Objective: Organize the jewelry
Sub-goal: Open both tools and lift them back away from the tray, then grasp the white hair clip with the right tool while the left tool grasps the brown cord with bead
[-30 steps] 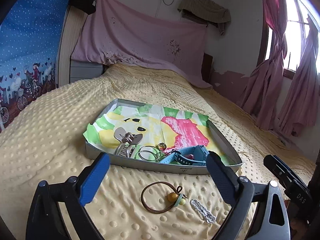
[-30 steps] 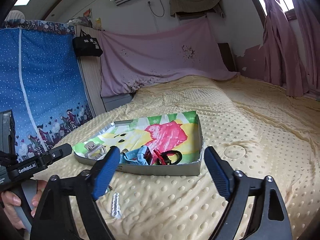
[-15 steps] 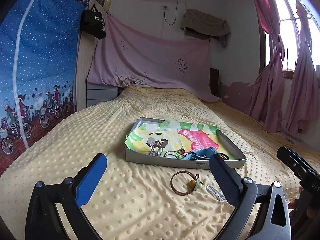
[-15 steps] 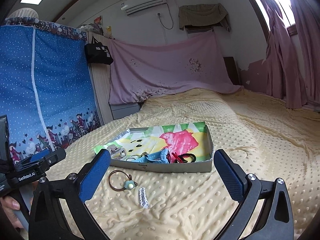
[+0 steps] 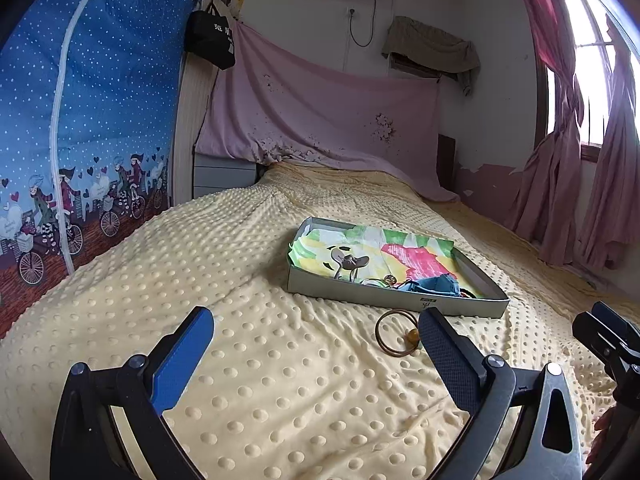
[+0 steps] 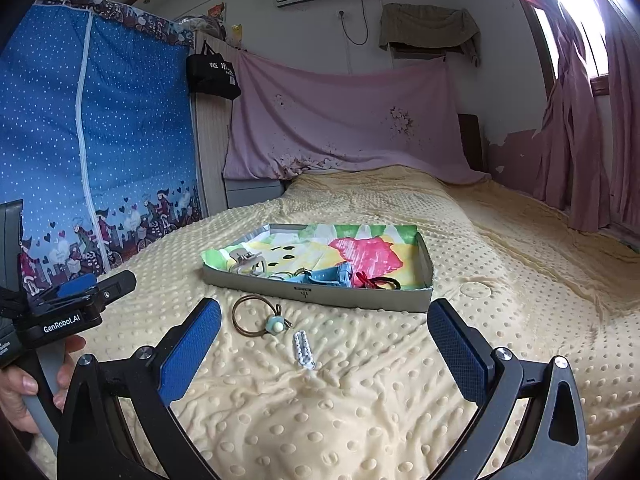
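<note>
A shallow grey tray (image 5: 384, 299) (image 6: 320, 292) lined with bright paper lies on the yellow dotted bedspread. Inside it are a beige claw clip (image 6: 246, 262), thin rings and a blue watch strap (image 6: 328, 275), plus a red-and-black hair tie (image 6: 378, 280). On the bedspread in front of the tray lie a brown hair loop with a pale bead (image 6: 256, 316) (image 5: 394, 334) and a white snap clip (image 6: 303, 349). My left gripper (image 5: 316, 354) is open and empty, well short of the loop. My right gripper (image 6: 324, 344) is open, with the white clip between its jaws but farther off.
A blue dotted wardrobe cover (image 6: 96, 140) stands at the left. A pink sheet (image 6: 344, 120) hangs at the bed's head and pink curtains (image 5: 576, 184) at the right. A hand (image 6: 24, 392) holds the other gripper's handle at the lower left of the right wrist view.
Both grippers have drawn back and up from the tray, which now looks smaller and farther away. The loop and white clip have stayed in place. Both grippers stay open.
</note>
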Demonstrator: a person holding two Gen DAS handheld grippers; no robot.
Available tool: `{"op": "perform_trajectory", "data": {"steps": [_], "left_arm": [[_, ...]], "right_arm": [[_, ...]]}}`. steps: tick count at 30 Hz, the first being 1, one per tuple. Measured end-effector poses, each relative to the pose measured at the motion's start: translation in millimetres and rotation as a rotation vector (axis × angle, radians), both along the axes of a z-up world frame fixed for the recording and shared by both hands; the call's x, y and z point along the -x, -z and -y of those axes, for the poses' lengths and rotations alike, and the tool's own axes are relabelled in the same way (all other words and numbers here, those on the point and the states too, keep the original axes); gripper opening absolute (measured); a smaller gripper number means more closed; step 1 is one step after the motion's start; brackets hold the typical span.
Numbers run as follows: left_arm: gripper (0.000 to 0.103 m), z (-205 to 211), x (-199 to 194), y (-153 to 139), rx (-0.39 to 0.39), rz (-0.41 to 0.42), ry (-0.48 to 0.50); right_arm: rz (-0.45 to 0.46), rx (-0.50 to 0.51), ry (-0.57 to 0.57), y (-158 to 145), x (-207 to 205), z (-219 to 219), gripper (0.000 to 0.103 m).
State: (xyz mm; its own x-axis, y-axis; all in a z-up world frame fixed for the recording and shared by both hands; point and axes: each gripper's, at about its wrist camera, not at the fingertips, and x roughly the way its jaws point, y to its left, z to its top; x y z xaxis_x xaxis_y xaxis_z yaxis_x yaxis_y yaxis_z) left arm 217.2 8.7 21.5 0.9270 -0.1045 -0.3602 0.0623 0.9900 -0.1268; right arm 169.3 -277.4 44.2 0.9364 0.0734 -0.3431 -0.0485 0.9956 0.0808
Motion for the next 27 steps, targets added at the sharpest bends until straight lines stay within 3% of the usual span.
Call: {"op": "perform_trajectory", "data": {"steps": [6,15,23,27], "left_arm": [[0.103,0.2,-11.4,10.3,-0.054,-0.023,-0.021],[0.103,7.7,-43.1,24.4,-0.038,-0.100,0.012],[0.103,15.2,-77.9,41.2,0.015,-0.184,0.032],[0.103,24.0,-83.6,44.2,0.000,-0.182,0.079]], "right_arm": [[-0.071,0.040,-0.012,3.5,-19.2,-0.4,0.101],[-0.159,0.115,-0.091,21.1,-57.5,-3.8,0.101],[-0.243,0.076,-0.122,47.3,-89.6,-3.3,0.101],[-0.260,0.067,-0.147,56.7,-98.5,-7.2,0.100]]}}
